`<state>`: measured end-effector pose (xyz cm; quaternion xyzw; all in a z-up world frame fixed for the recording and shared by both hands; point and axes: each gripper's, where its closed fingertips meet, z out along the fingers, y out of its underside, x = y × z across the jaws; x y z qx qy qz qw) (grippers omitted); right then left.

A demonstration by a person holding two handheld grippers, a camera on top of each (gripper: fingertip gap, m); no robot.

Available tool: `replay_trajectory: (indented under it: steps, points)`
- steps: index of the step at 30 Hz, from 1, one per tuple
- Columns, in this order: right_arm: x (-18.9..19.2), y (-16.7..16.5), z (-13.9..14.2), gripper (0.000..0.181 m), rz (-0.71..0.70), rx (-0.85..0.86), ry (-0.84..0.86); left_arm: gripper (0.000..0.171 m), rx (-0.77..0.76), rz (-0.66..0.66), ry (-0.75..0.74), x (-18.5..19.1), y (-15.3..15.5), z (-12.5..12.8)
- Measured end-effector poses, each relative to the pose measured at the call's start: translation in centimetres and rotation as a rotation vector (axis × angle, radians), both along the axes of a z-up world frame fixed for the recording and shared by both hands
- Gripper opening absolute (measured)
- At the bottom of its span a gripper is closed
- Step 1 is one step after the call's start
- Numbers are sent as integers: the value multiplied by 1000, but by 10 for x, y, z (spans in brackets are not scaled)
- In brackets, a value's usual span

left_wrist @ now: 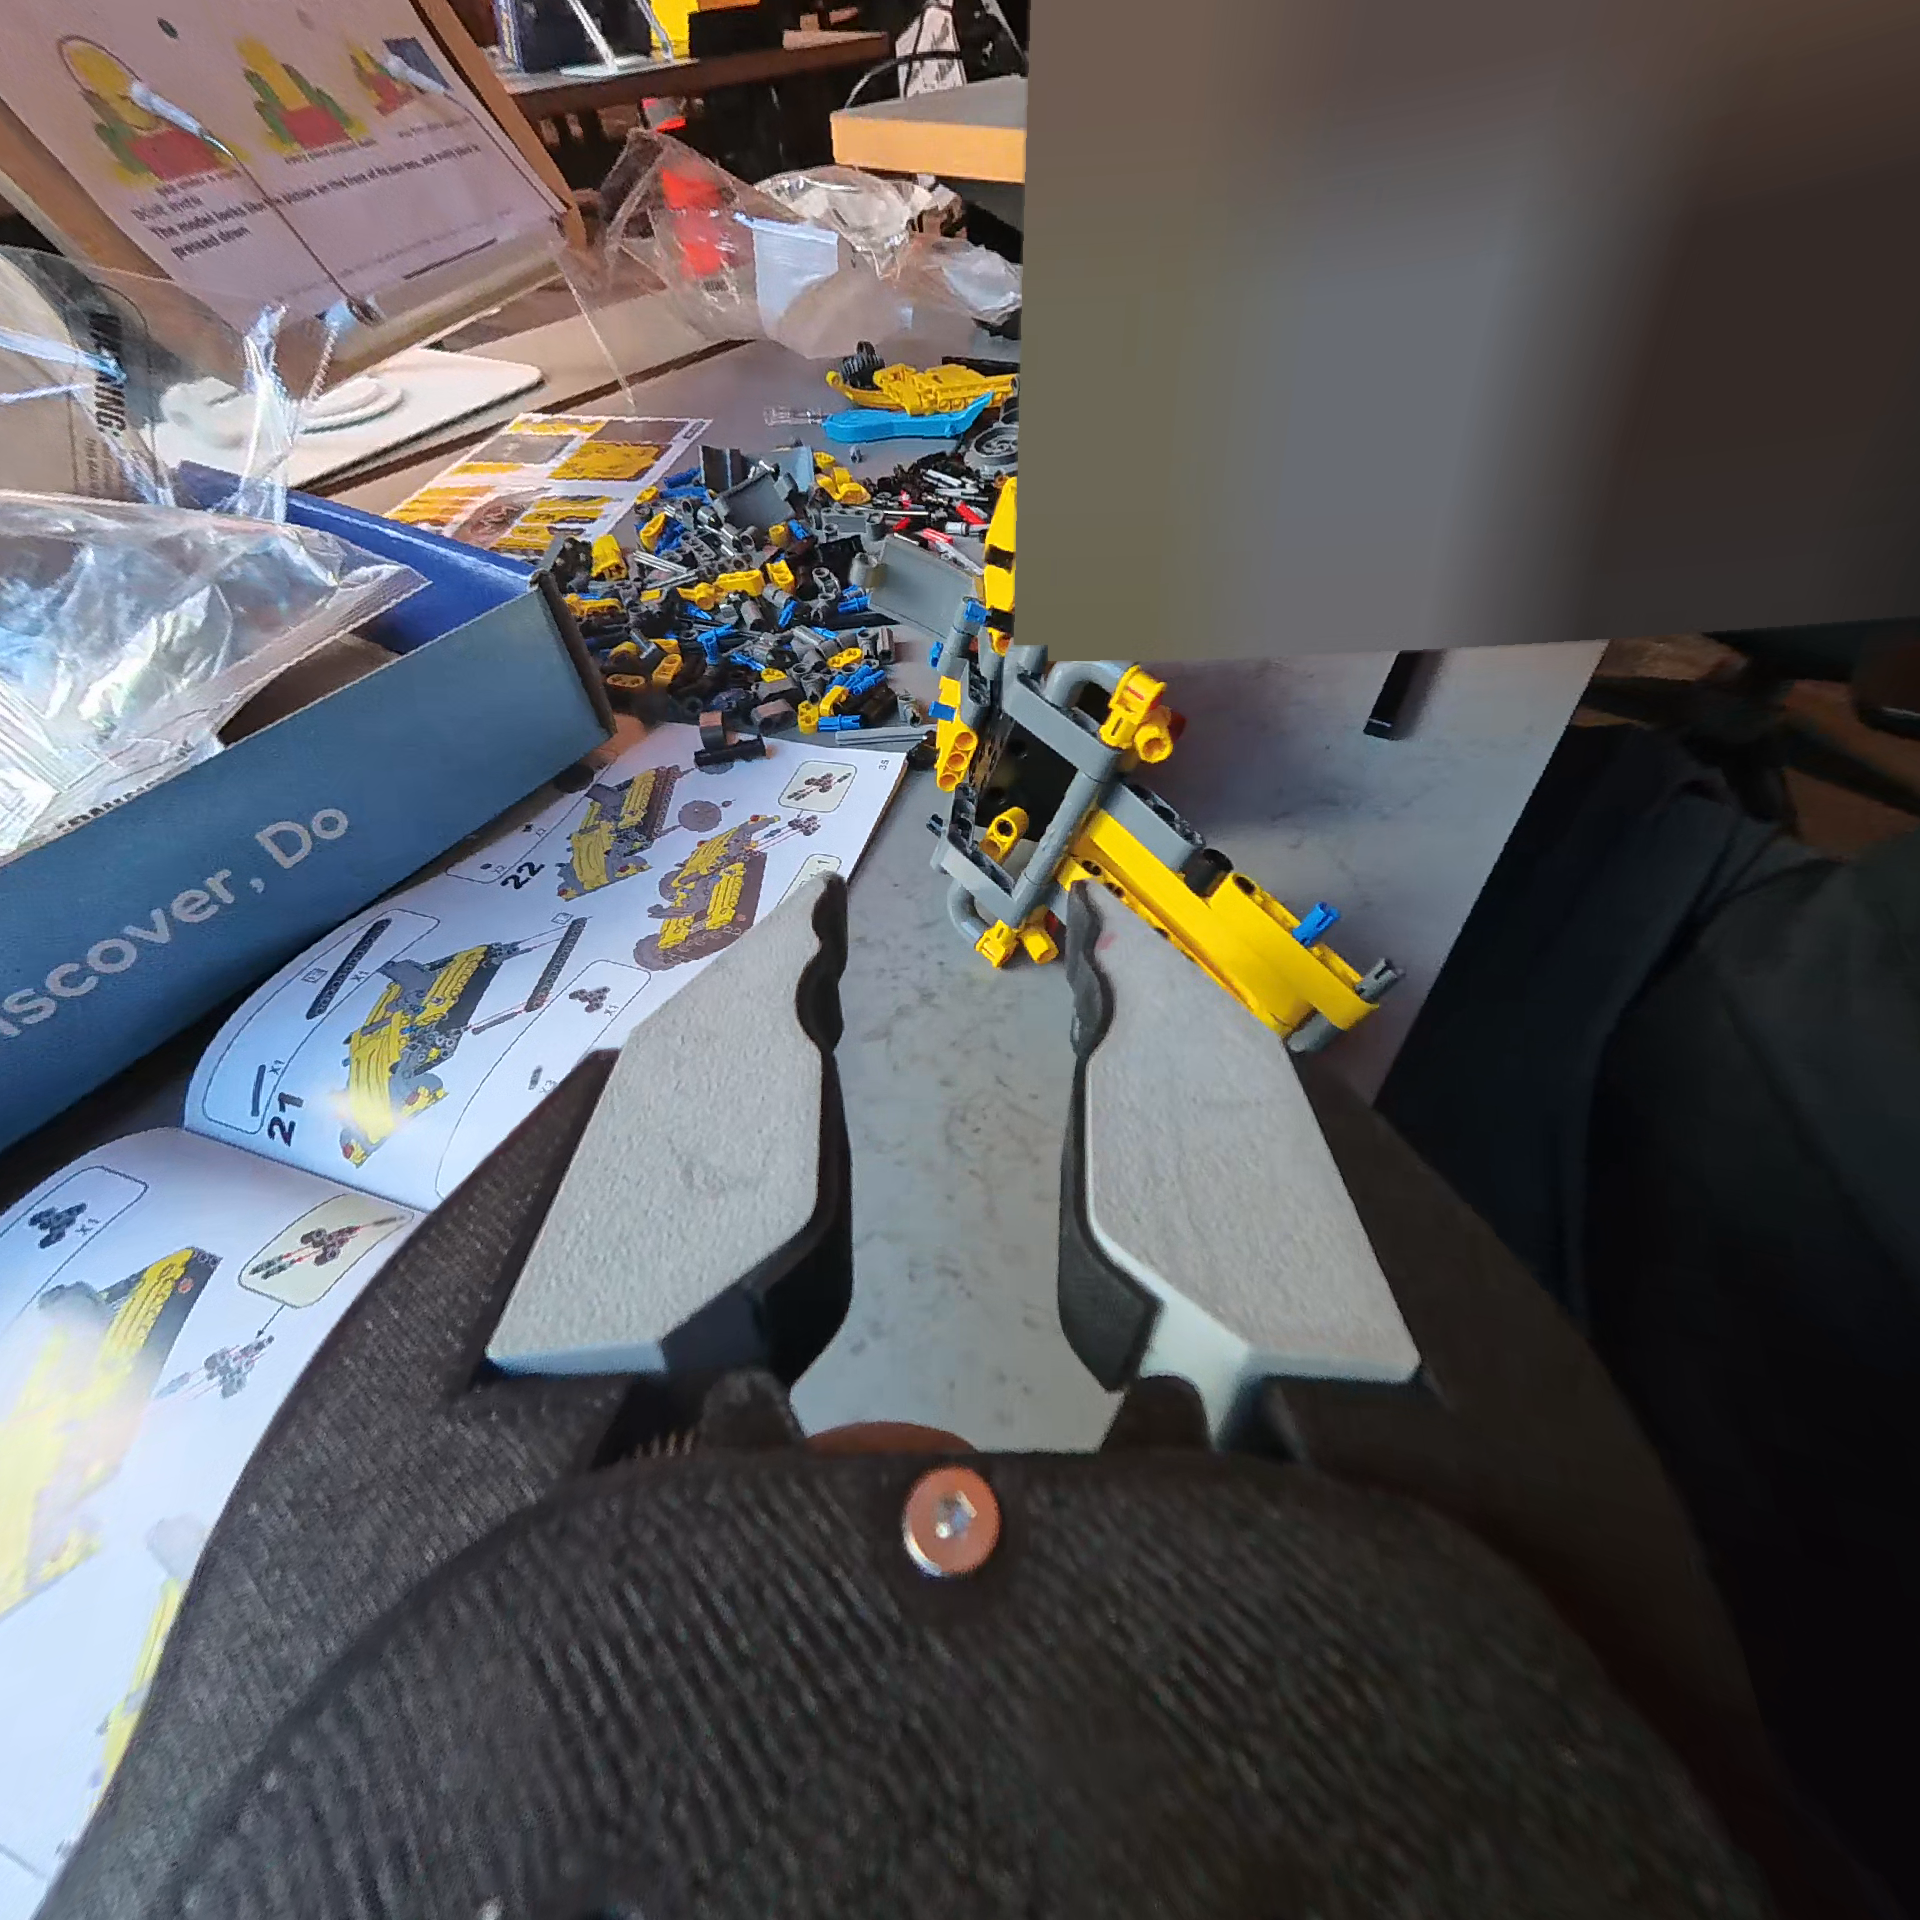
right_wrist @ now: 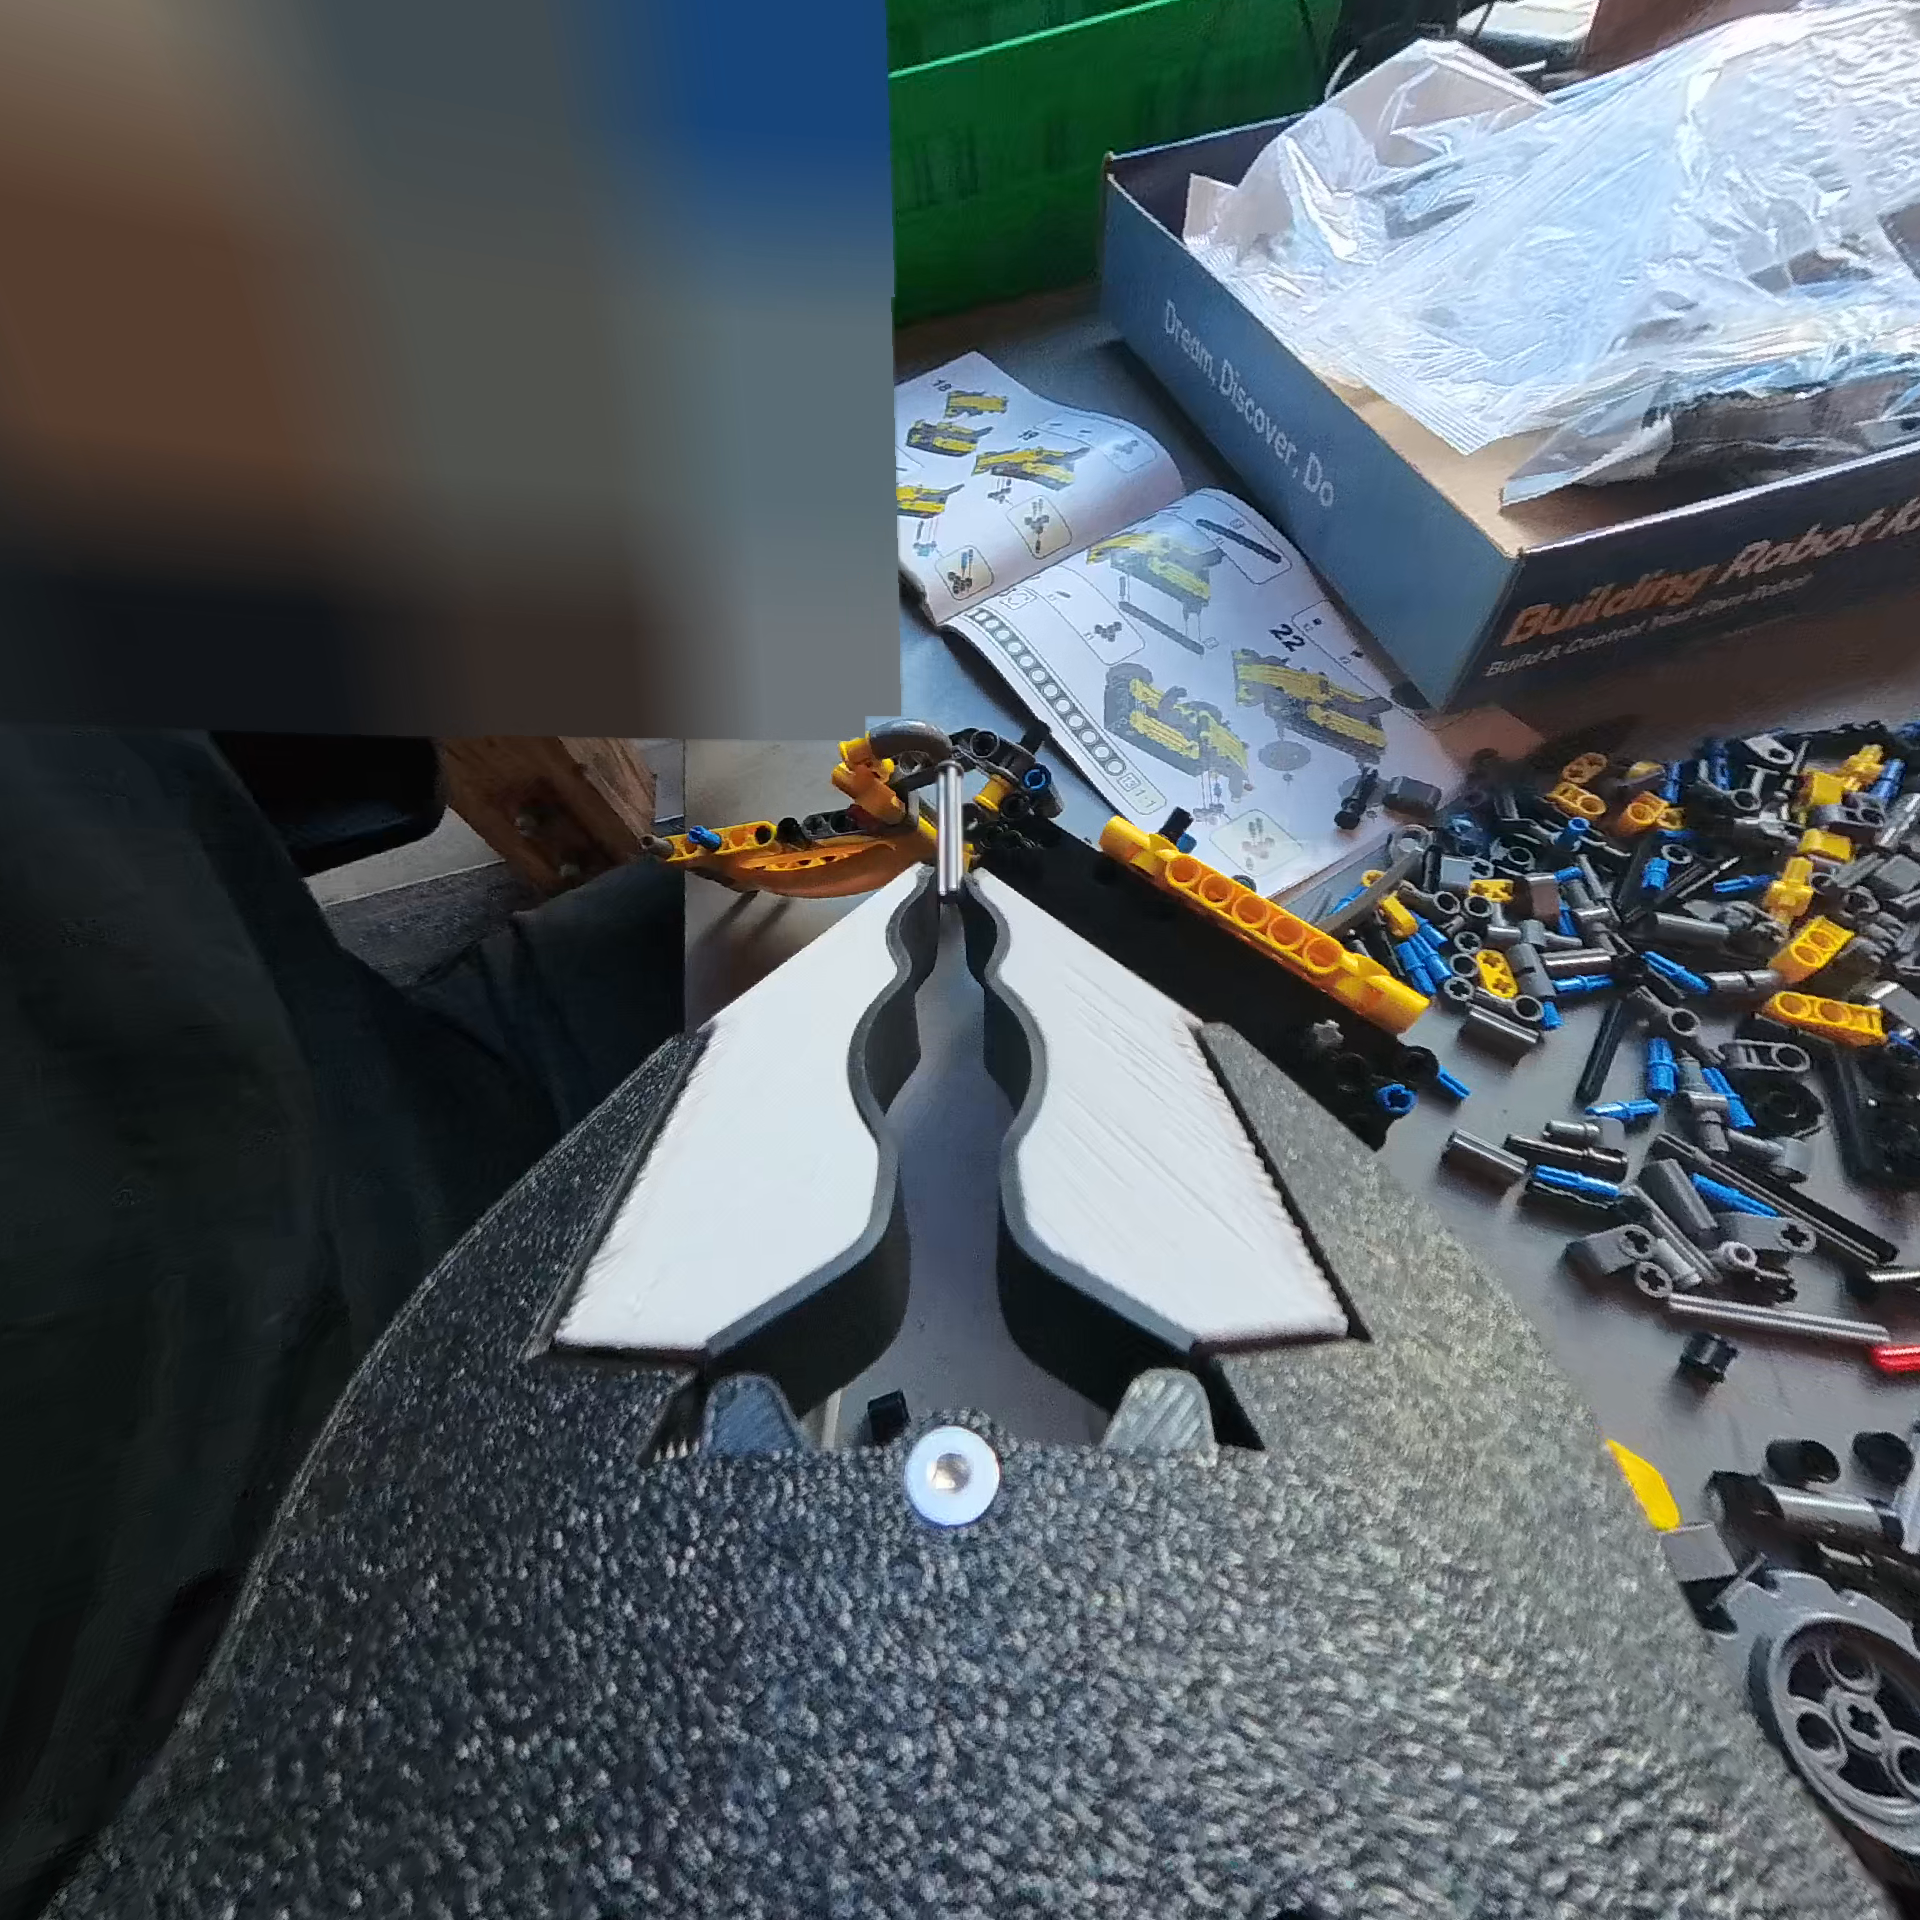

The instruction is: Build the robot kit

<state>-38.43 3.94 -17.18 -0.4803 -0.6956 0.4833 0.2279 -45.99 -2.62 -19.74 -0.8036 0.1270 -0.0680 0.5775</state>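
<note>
A half-built yellow and grey brick model lies on the grey table just beyond my left gripper, which is open and empty with its right fingertip close to the model's yellow beam. My right gripper is shut on a thin grey metal axle that stands upright from its tips, right in front of the same model. A pile of small loose parts lies to the right of it; it also shows in the left wrist view.
An open instruction booklet lies left of the left gripper and shows in the right wrist view. A blue cardboard box holds plastic bags. A grey wheel lies at lower right. A green bin stands behind. A person's dark clothing is at the table's edge. The grippers' ends are close to 11 centimetres from one another.
</note>
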Motion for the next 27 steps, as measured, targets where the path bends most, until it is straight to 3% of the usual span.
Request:
replay_trajectory:
  steps: [12,20,27]
  points:
    - [5,-22,0,4,79,-96,-38,32,42,-63,120,19,1,0]
    - [12,-34,5,3,100,-179,-37,30,116,-66,368,43,7,27]
    - [21,-35,-2,4,102,-301,-99,24,133,-124,589,73,19,29]
